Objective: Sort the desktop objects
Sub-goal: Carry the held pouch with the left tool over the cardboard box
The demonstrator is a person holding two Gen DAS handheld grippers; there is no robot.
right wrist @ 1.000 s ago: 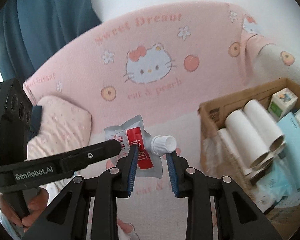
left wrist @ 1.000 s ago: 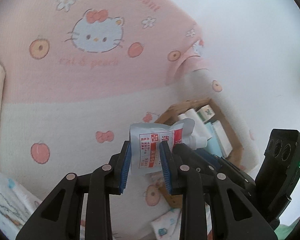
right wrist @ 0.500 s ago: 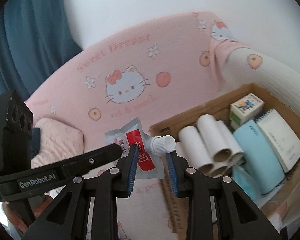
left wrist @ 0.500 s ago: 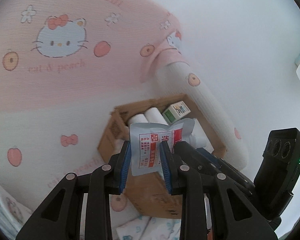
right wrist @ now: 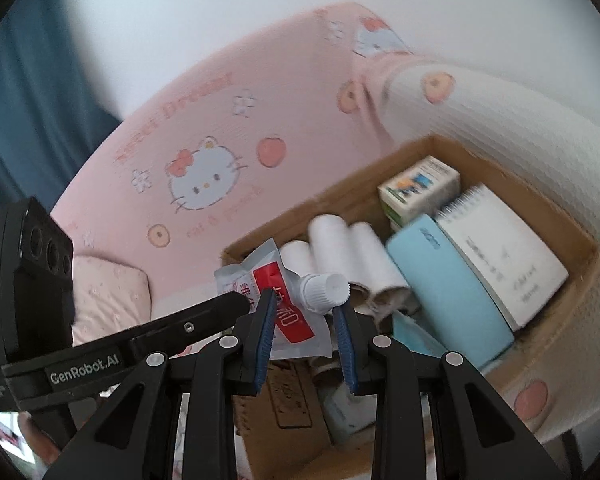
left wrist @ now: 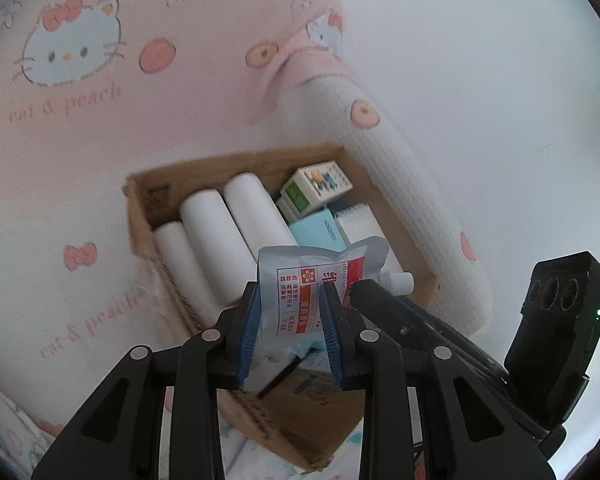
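Left wrist view
- My left gripper (left wrist: 290, 322): blue pads closed to a narrow gap on the body of the spout pouch (left wrist: 308, 288), at frame centre, just below the middle.
- Pouch: soft foil, upright between my pads, its white cap off to the right near my other tool's black finger.
- Cardboard box (left wrist: 140, 216): centre of the frame, behind and under the pouch, already holding white rolls (left wrist: 216, 240), a small green carton (left wrist: 316, 188), a blue case (left wrist: 316, 232) and a notebook.
- Risk: two tools share one limp pouch; if I let go with one side early, I judge it could swing or fold and catch on the box rim.

Right wrist view
- My right gripper (right wrist: 305, 330): pads part open, bracketing the white cap (right wrist: 326, 286) and the pouch's lower corner; I cannot tell whether they truly pinch it.
- Pouch here: centre of the frame, over the box's near left corner, not yet over the free space.
- Box contents: rolls in the middle, blue case and spiral notebook (right wrist: 500, 256) to the right, little room left.
- Risk: dropped from here, it may land on the rolls and slide out over the near wall, or fall outside onto the pink blanket (right wrist: 220, 120).
- Risk: the view is blurred with motion, so a hasty release is likely to be off target.
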